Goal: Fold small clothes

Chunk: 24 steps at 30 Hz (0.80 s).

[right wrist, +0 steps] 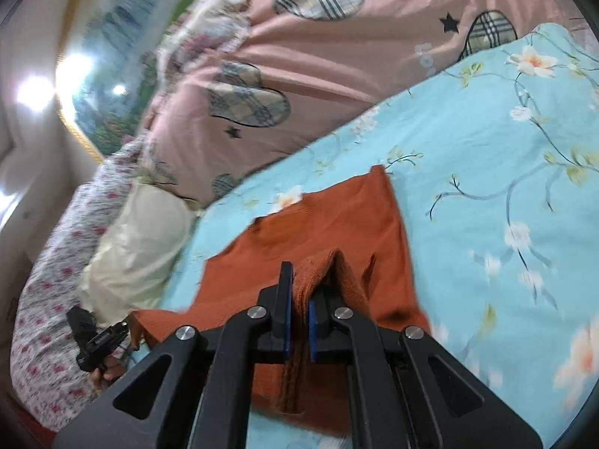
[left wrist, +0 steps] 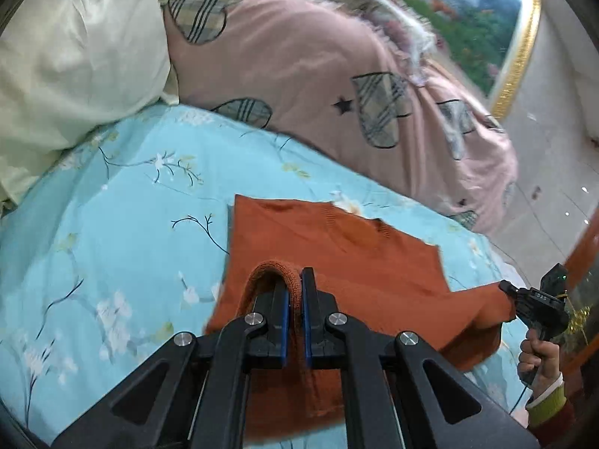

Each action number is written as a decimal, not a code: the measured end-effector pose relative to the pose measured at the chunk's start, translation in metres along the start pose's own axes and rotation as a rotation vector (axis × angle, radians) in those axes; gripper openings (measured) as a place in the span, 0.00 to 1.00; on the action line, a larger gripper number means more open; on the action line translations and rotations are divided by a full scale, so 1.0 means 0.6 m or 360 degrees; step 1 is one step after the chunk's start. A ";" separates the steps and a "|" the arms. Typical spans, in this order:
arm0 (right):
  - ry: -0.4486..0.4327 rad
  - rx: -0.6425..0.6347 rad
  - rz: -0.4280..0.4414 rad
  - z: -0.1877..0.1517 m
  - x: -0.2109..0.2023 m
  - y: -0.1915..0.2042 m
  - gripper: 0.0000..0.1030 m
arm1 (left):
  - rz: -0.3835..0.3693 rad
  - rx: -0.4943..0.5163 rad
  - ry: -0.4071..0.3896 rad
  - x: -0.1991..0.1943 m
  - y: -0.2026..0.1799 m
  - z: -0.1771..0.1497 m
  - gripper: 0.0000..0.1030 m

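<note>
A small rust-orange knitted garment (left wrist: 337, 254) lies partly spread on the light-blue flowered bedsheet (left wrist: 123, 194), its near edge lifted. My left gripper (left wrist: 295, 292) is shut on a ribbed fold of that edge, which loops over its left finger. In the same view my right gripper (left wrist: 505, 290) pinches the garment's other corner at the right, held by a hand (left wrist: 539, 355). In the right wrist view my right gripper (right wrist: 299, 299) is shut on a bunched fold of the orange garment (right wrist: 337, 217), and the left gripper (right wrist: 127, 327) grips the far corner at lower left.
A pink quilt (left wrist: 299, 67) with plaid hearts is heaped at the back of the bed. A pale cream pillow (left wrist: 75, 56) lies at the left. A gold-framed picture (left wrist: 520, 56) hangs on the wall beyond. The bed edge and floor (left wrist: 554, 187) show at right.
</note>
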State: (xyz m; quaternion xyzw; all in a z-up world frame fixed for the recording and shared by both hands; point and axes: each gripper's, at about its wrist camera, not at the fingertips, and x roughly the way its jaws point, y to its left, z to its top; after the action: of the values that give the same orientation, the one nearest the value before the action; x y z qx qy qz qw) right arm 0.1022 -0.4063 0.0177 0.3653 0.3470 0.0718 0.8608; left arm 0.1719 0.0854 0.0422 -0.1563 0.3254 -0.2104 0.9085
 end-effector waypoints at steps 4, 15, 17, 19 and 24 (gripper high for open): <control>0.0100 0.0050 -0.0097 0.043 0.084 -0.034 0.08 | 0.0073 -0.0031 0.0065 0.076 0.022 0.029 0.04; 0.0310 0.0317 -0.0280 0.054 0.200 -0.126 0.09 | 0.0180 -0.0067 0.0356 0.224 0.067 0.024 0.09; 0.0232 0.0264 -0.0343 0.046 0.163 -0.109 0.12 | 0.0123 0.0037 0.0356 0.193 0.033 0.006 0.17; 0.0133 0.0104 -0.0415 0.031 0.122 -0.068 0.15 | 0.0044 0.0141 0.0360 0.170 -0.009 -0.020 0.25; 0.0524 -0.0339 -0.0082 -0.042 0.173 0.045 0.15 | -0.0144 0.0349 0.0654 0.220 -0.105 -0.106 0.30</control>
State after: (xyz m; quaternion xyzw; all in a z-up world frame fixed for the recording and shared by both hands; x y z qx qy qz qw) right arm 0.1673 -0.3332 -0.0331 0.2466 0.4827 0.1446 0.8278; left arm 0.2050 -0.0421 -0.0475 -0.0249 0.4713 -0.3125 0.8244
